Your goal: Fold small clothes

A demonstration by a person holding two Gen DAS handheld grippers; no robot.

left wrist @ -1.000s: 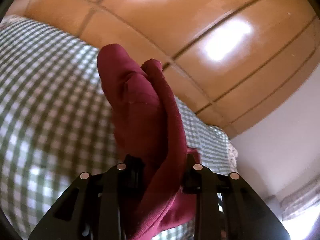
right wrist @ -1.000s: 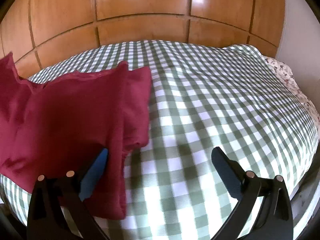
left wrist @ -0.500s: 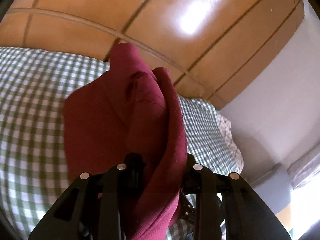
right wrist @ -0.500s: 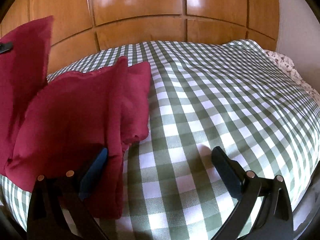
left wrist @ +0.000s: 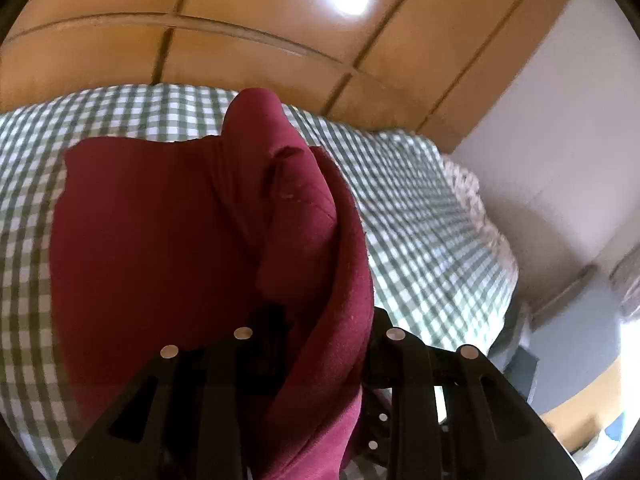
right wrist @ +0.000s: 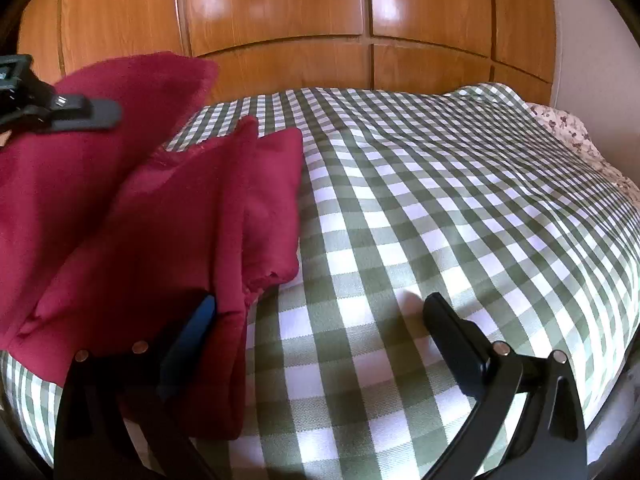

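Our left gripper (left wrist: 316, 344), jaws pinching the red garment (right wrist: 172, 216), lifts one edge near the bed's (right wrist: 440, 200) left edge; right gripper (right wrist: 316, 316) jaws spread. We should lay edges aligned.

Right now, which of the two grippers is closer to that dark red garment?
Left. The left gripper is shut on the dark red garment, lifting one part. The right gripper is open, one finger at the garment's edge.
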